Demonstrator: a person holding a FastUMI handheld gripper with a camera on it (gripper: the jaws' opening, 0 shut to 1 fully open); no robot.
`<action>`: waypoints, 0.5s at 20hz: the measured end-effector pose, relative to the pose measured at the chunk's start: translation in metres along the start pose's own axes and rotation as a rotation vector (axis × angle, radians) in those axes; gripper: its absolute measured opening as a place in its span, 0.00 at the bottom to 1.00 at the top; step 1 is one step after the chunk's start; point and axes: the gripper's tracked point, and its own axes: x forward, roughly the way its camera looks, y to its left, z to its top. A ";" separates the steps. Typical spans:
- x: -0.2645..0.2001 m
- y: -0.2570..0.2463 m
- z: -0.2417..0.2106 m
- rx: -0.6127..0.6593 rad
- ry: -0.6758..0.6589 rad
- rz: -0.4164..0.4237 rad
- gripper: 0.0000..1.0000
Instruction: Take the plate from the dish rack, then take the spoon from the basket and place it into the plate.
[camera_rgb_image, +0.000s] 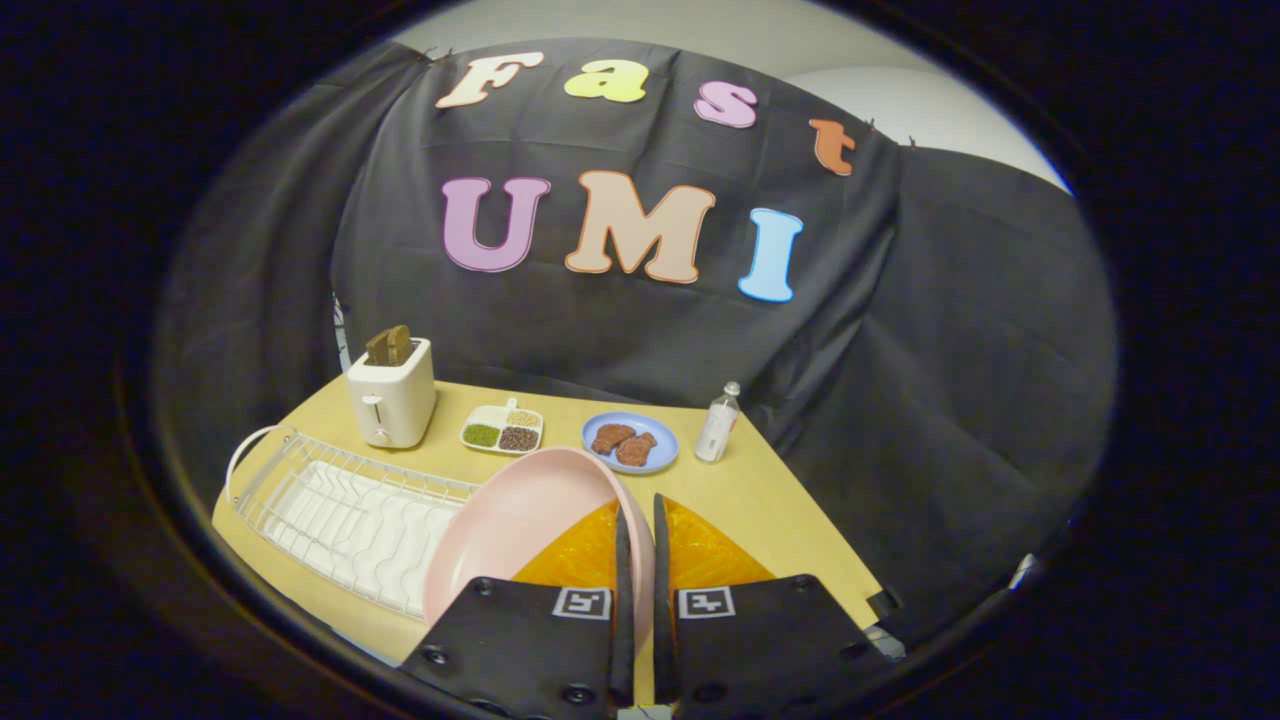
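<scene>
A pink plate (520, 530) stands on edge between my two fingers, its rim pinched in the narrow gap. My gripper (640, 520) is shut on that rim and holds the plate lifted, tilted to the left over the near end of the dish rack. The white wire dish rack (340, 510) lies on the yellow table just left of the fingers, with a white ribbed drain tray inside and no dishes standing in it. The plate hides the rack's near right corner.
Beyond the rack stands a white toaster (392, 402) with toast in it. A small divided dish of beans (502, 430), a blue plate with brown food (630, 442) and a small clear bottle (718, 424) line the table's far side. The table's right edge (810, 520) runs close by.
</scene>
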 end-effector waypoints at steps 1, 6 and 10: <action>-0.001 -0.007 -0.006 0.015 0.005 0.011 0.10; -0.004 -0.038 -0.036 0.108 0.024 0.069 0.10; -0.001 -0.058 -0.062 0.156 0.046 0.117 0.10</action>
